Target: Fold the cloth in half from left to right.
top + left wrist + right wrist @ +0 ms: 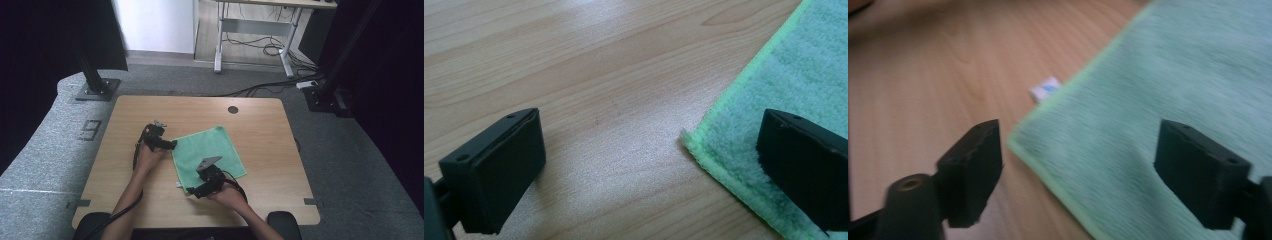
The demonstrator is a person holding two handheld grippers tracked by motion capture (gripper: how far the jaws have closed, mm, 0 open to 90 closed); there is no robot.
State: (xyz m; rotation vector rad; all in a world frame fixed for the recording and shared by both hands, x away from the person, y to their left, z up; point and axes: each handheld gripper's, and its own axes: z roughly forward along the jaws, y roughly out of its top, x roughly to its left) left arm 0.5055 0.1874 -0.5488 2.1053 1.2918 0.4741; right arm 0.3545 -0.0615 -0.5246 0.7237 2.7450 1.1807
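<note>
A green microfibre cloth (pixel 210 150) lies flat on the wooden table (pixel 260 120). My left gripper (pixel 172 145) rests at the cloth's left corner. In the left gripper view my left gripper (pixel 651 130) is open, one jaw over bare wood and the other over the cloth (pixel 804 65), with the corner between them. My right gripper (pixel 192 192) sits at the cloth's near corner. In the right gripper view my right gripper (pixel 1078 135) is open and straddles the cloth (pixel 1173 75) edge. A small white label (pixel 1044 88) sticks out from the hem.
A round dark cable hole (pixel 233 109) is set near the table's far edge. Black frame posts (pixel 92 70) stand on the grey floor beyond the table. A white desk frame (pixel 250 30) with cables stands farther back.
</note>
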